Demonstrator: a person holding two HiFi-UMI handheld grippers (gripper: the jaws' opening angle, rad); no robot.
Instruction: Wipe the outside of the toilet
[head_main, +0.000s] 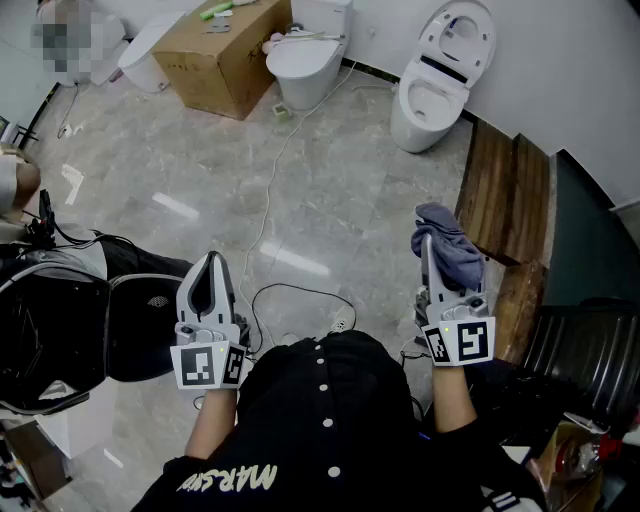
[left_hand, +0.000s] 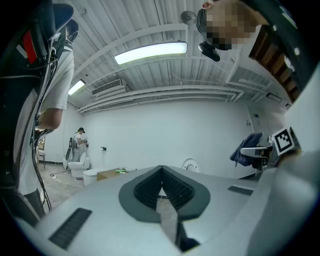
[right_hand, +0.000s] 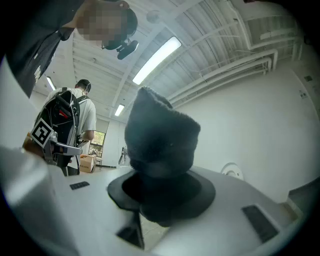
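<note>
- The left claw (head_main: 210, 262) is pressed together at its tips, with nothing between them, held low over the marble floor (head_main: 200, 170)
- The right claw (head_main: 430, 250) pinches a blue-grey cloth (head_main: 452, 245), which bunches up over its tips; in the right gripper view the cloth (right_hand: 160, 145) fills the jaw opening
- The toilet (head_main: 440, 85), lid raised, stands against the far wall, well apart from both claws
- A second toilet (head_main: 305, 55) stands to its left, just beside a cardboard box (head_main: 220, 55)
</note>
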